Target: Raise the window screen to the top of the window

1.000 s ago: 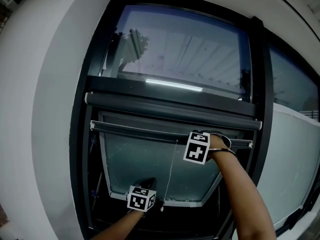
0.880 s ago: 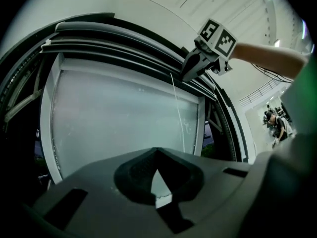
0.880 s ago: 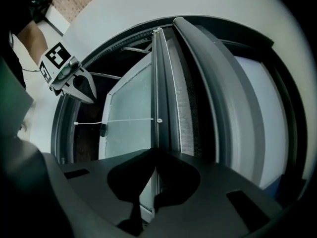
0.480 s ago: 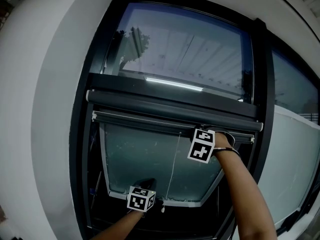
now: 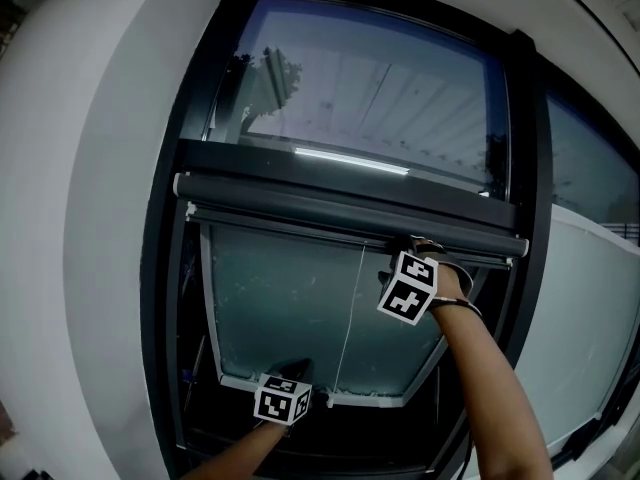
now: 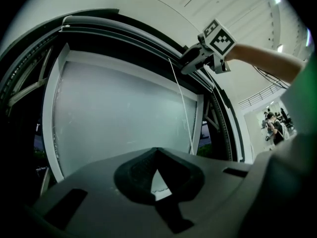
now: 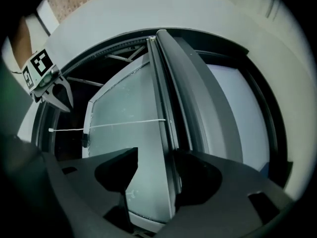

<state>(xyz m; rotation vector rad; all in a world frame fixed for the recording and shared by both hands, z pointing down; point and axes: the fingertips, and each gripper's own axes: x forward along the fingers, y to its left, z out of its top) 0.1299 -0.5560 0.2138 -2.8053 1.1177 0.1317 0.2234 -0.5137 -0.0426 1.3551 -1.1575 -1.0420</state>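
The window screen's thin bottom bar (image 5: pixel 290 226) lies right under the dark roller housing (image 5: pixel 350 206), halfway up the window. My right gripper (image 5: pixel 420 248) is at the bar's right end. Its jaws are opening, and in the right gripper view (image 7: pixel 156 155) the bar's edge (image 7: pixel 166 133) runs between them with a gap on the left side. A white pull cord (image 5: pixel 350 308) hangs from the bar down to the sill. My left gripper (image 5: pixel 295 370) stays low by the cord's end, shut with nothing held (image 6: pixel 157 152).
A frosted, tilted inner sash (image 5: pixel 290 308) fills the lower opening inside the black frame (image 5: pixel 165 268). White curved wall surrounds the window. A second dark-framed pane (image 5: pixel 590 168) stands to the right.
The screen's bottom bar has climbed from partway down the pane to just under the housing. My right gripper rose with it. The left gripper has stayed put.
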